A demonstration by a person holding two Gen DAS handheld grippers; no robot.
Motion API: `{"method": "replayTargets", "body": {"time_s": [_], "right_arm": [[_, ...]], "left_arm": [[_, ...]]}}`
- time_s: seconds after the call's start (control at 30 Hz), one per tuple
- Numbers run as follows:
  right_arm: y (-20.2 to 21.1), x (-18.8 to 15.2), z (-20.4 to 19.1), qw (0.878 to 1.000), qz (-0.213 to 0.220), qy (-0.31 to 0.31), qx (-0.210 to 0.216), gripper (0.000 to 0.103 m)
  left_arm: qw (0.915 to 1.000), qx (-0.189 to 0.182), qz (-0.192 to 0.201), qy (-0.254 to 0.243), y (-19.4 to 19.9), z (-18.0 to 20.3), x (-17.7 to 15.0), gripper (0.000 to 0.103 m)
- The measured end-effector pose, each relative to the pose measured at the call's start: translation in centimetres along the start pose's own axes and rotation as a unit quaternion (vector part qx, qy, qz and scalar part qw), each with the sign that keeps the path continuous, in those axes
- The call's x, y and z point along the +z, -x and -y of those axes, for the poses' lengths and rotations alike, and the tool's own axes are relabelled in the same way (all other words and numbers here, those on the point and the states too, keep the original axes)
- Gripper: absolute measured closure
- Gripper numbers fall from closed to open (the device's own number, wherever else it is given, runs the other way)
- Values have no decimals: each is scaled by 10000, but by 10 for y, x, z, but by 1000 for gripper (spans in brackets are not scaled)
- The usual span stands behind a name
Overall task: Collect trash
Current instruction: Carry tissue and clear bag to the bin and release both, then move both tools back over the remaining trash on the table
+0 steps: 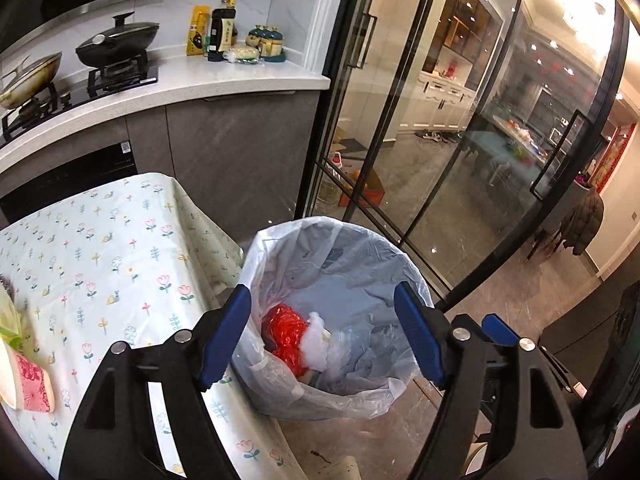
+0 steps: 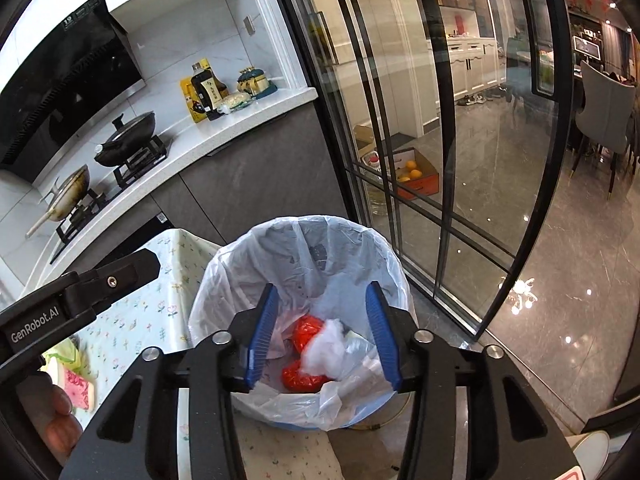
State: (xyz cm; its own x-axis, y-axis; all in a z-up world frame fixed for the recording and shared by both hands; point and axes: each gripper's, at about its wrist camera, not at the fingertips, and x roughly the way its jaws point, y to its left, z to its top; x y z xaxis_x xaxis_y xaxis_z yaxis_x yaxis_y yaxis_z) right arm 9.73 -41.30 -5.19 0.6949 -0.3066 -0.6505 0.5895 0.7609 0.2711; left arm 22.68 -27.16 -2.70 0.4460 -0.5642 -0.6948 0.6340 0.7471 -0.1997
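A round trash bin lined with a clear plastic bag stands on the floor beside the table; it also shows in the right wrist view. Inside lie crumpled red plastic and white crumpled wrapping. My left gripper is open and empty above the bin. My right gripper is open and empty above the bin too. Its blue fingertip shows at the right of the left wrist view. The left gripper's black body shows at the left of the right wrist view.
A table with a floral cloth stands left of the bin. Pink-patterned and green wrappers lie at its left edge. A kitchen counter with pans and bottles runs behind. Black-framed glass doors stand right.
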Motion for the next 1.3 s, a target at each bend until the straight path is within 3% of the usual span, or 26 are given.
{"method": "replayTargets", "body": {"time_s": [0.5, 0.83, 1.3], "right_arm": [[55, -17, -58, 9983, 134, 406, 397, 50], [78, -49, -116, 9940, -14, 791, 755, 50], [83, -92, -206, 9842, -315, 1286, 1178, 50]], "left_arm": [[9969, 556, 459, 319, 73, -48, -10, 28], [9884, 1257, 646, 562, 129, -102, -37, 28], [9746, 1884, 580, 1064, 181, -196, -81, 28]]}}
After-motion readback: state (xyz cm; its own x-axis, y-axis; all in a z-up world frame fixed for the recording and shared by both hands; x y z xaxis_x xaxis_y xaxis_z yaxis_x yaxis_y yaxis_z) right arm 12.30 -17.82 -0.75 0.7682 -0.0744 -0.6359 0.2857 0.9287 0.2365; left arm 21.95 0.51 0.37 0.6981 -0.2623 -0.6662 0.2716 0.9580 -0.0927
